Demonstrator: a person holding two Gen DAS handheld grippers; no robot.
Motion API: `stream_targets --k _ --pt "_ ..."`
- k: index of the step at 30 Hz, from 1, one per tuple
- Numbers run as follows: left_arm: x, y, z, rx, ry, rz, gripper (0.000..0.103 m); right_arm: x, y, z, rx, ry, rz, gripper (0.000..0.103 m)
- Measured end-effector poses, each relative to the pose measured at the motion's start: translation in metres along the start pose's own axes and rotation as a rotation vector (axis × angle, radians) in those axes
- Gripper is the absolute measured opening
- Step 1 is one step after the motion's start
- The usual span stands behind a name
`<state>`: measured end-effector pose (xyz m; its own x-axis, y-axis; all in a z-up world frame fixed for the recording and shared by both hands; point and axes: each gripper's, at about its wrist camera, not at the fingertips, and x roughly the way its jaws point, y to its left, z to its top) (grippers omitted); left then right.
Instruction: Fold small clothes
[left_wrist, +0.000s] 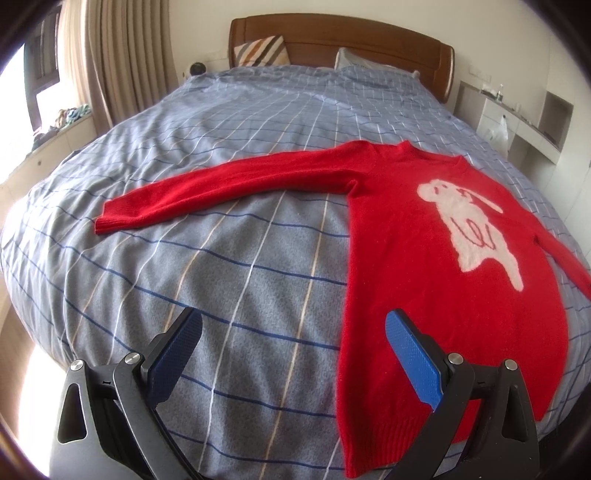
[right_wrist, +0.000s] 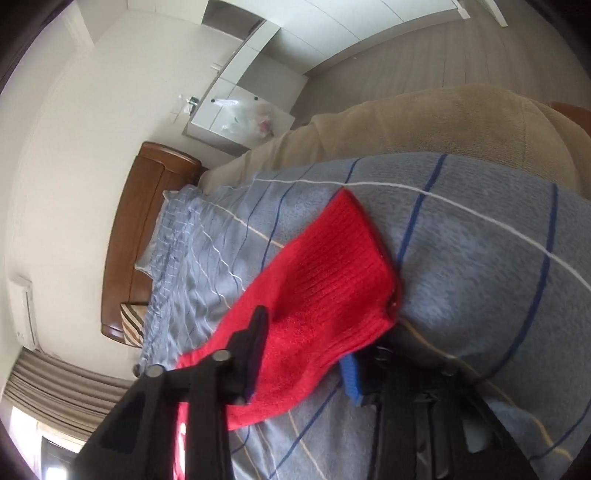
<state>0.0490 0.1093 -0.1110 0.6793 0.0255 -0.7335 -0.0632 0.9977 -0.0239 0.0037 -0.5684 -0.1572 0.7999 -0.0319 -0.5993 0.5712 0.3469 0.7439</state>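
Observation:
A red sweater (left_wrist: 424, 266) with a white dog pattern lies flat on the bed, its left sleeve (left_wrist: 221, 188) stretched out to the left. My left gripper (left_wrist: 293, 332) is open and empty above the bedspread, its right finger over the sweater's lower left edge. In the right wrist view, my right gripper (right_wrist: 306, 343) is tilted sideways with its jaws around the ribbed cuff of the other sleeve (right_wrist: 332, 280). One finger (right_wrist: 255, 339) is above the cuff and the other is below; the jaws still stand apart.
The bed has a blue-grey checked bedspread (left_wrist: 236, 295), a wooden headboard (left_wrist: 332, 40) and pillows at the far end. Curtains and a window sill are to the left, white shelves (left_wrist: 517, 114) to the right. A beige cushion (right_wrist: 424, 125) lies beside the bed.

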Motion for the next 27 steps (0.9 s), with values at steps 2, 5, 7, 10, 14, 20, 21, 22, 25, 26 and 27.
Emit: stream_targets --k 2,5,7,10,14,20,21,22,25,26,27 --pt "0.004 0.001 -0.003 0.003 0.009 0.018 0.1 0.006 0.017 0.005 -0.07 0.026 -0.072 0.006" --pt "0.006 0.004 -0.009 0.006 -0.005 0.034 0.1 -0.003 0.073 0.013 -0.259 -0.028 -0.139 0.005" --pt "0.008 0.005 -0.011 0.011 -0.014 0.038 0.1 -0.011 0.129 0.013 -0.386 -0.063 -0.112 0.005" --pt "0.013 0.007 -0.012 0.001 -0.013 0.027 0.1 -0.015 0.23 -0.01 -0.593 -0.074 -0.017 0.005" --pt "0.016 0.014 -0.016 -0.024 -0.031 0.034 0.1 0.003 0.35 -0.094 -0.853 0.027 0.148 0.005" --pt "0.021 0.027 -0.021 -0.063 -0.031 0.022 0.1 0.061 0.421 -0.249 -1.105 0.283 0.282 0.023" --pt "0.02 0.029 -0.021 -0.065 -0.034 0.022 0.1 0.072 0.418 -0.269 -1.104 0.345 0.306 0.038" --pt "0.02 0.031 -0.021 -0.069 -0.039 0.02 0.1 0.083 0.412 -0.285 -1.089 0.41 0.334 0.065" --pt "0.019 0.038 -0.022 -0.096 -0.043 0.013 0.1 0.095 0.384 -0.313 -1.005 0.533 0.411 0.069" --pt "0.02 0.04 -0.022 -0.106 -0.04 0.013 0.1 0.1 0.377 -0.316 -0.978 0.567 0.421 0.069" --pt "0.021 0.042 -0.022 -0.115 -0.035 0.01 0.1 0.101 0.367 -0.316 -0.957 0.585 0.42 0.069"
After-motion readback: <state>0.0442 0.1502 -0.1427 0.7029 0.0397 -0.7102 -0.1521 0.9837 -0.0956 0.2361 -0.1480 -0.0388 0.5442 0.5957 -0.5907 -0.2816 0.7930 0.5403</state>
